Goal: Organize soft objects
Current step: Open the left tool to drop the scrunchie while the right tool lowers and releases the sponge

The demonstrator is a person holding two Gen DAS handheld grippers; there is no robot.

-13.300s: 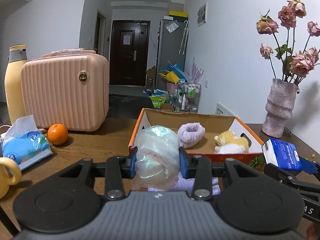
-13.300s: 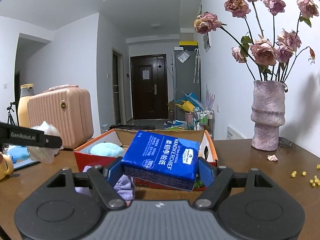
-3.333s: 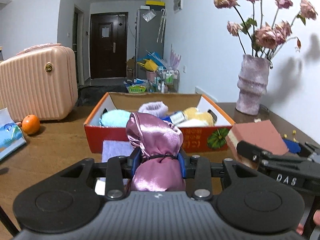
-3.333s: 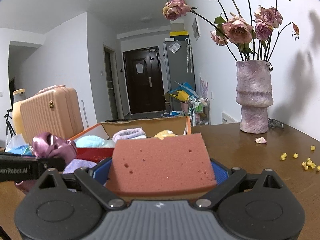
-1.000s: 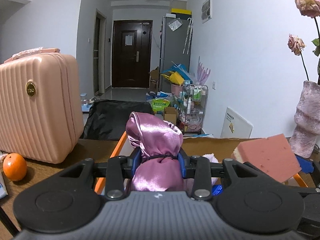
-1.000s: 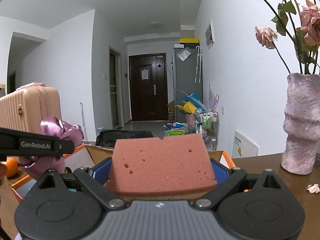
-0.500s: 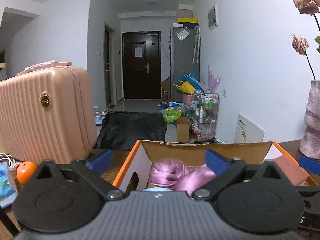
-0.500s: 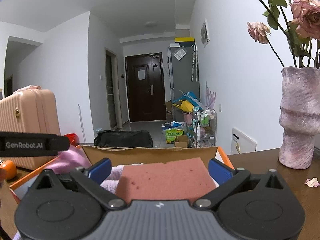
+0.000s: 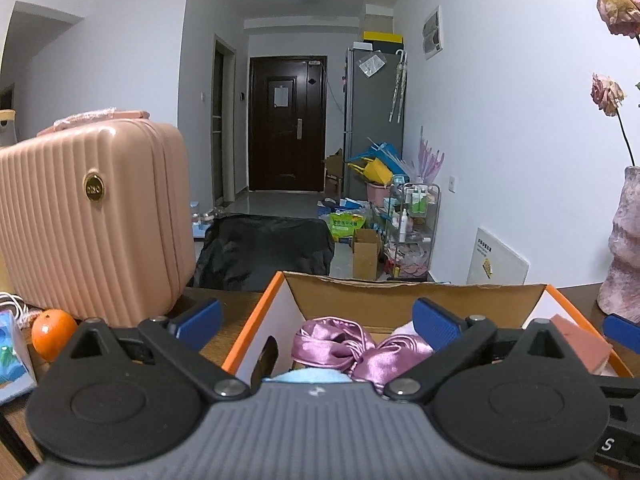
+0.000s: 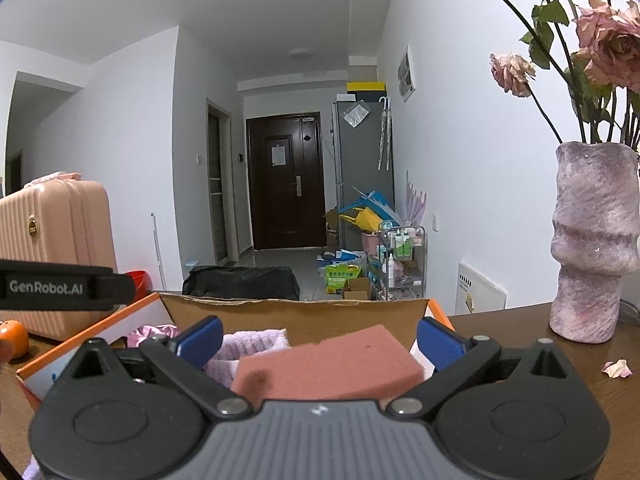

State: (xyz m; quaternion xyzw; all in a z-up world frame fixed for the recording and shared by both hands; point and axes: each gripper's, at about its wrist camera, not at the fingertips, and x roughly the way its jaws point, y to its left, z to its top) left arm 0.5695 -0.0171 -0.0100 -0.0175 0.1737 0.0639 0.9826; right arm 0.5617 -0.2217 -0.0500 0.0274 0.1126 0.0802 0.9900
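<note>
An orange cardboard box [image 9: 256, 328] stands on the wooden table and holds the soft things. My left gripper [image 9: 316, 318] is open above its left half; a purple satin pouch [image 9: 352, 348] lies loose in the box below it, beside a light blue cloth [image 9: 308, 376]. My right gripper [image 10: 318, 338] is open over the box [image 10: 438, 312]; a pink sponge [image 10: 328, 364] lies free between its fingers on the pile, next to a lilac fluffy cloth [image 10: 252, 344]. The sponge also shows in the left wrist view [image 9: 580, 340].
A pink hard-shell case [image 9: 92, 216] stands left of the box with an orange [image 9: 52, 334] and a blue tissue pack [image 9: 12, 352] in front. A purple vase [image 10: 592, 240] of dried roses stands on the right; a petal [image 10: 616, 368] lies on the table.
Both grippers opened: the left one let the purple pouch drop into the box, the right one let the pink sponge down onto the pile. Both now stand slightly back from the box.
</note>
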